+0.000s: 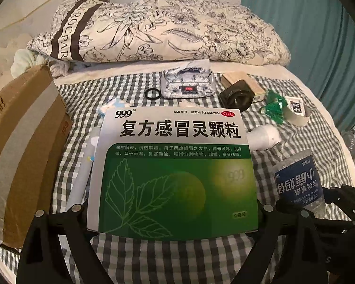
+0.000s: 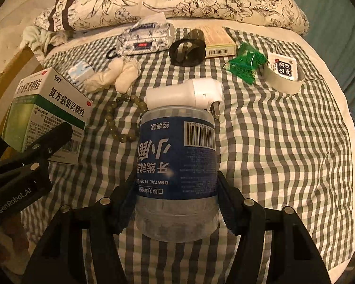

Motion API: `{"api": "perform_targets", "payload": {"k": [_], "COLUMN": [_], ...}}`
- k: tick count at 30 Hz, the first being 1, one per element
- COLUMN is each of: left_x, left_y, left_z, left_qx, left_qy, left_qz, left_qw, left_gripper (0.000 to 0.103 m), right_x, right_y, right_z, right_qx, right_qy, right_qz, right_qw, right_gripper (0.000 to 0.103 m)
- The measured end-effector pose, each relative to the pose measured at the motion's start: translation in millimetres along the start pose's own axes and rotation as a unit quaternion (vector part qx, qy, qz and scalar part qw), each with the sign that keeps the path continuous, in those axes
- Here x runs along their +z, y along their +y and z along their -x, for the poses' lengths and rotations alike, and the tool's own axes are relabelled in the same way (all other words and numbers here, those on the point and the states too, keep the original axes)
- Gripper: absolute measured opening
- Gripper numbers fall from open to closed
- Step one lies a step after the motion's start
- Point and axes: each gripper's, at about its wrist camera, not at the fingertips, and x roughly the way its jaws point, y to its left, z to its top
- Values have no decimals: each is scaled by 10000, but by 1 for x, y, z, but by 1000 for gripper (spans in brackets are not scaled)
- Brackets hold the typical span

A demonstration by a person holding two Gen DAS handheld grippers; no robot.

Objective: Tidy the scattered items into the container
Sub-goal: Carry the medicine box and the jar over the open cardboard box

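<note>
My left gripper point(image 1: 172, 215) is shut on a green and white 999 medicine box point(image 1: 172, 165), held above the checked sheet; the box also shows in the right wrist view point(image 2: 47, 108). My right gripper point(image 2: 177, 203) is shut on a clear dental floss jar with a blue label point(image 2: 177, 163), which also shows in the left wrist view point(image 1: 298, 182). An open cardboard box point(image 1: 23, 146) stands at the left. Scattered on the sheet are a white plug adapter point(image 2: 189, 92), a green bead bracelet point(image 2: 120, 120), a tape roll point(image 2: 281, 78) and a green wrapper point(image 2: 245, 65).
A floral tissue pack point(image 2: 144, 40), a black ring-shaped object point(image 2: 188, 51), a flat tan box point(image 2: 219, 42), a black hair tie point(image 1: 152, 94) and crumpled tissue point(image 2: 120, 75) lie farther back. A floral quilt point(image 1: 165, 30) is piled behind. A teal curtain point(image 1: 319, 35) hangs at right.
</note>
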Motion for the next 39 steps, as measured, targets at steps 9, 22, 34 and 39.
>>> {"api": "perform_targets", "payload": {"k": [9, 22, 34, 39], "left_x": [-2, -9, -3, 5], "left_y": [1, 10, 63, 90], "left_z": [36, 90, 120, 133], "left_qx": [78, 204, 232, 278], "left_qy": [-209, -372, -435, -423], "left_qz": [58, 106, 352, 364], "left_qw": [9997, 9990, 9982, 9981], "left_gripper": [93, 93, 93, 93], "right_x": [-9, -21, -11, -1], "right_y": [-3, 4, 51, 76], "right_z": [31, 77, 104, 115], "right_qx": [154, 353, 496, 469], "right_qy": [-258, -572, -726, -729], "right_qz": [-57, 14, 192, 178], "right_qw": [9995, 9977, 9959, 9961], "right_gripper": [61, 61, 61, 61]}}
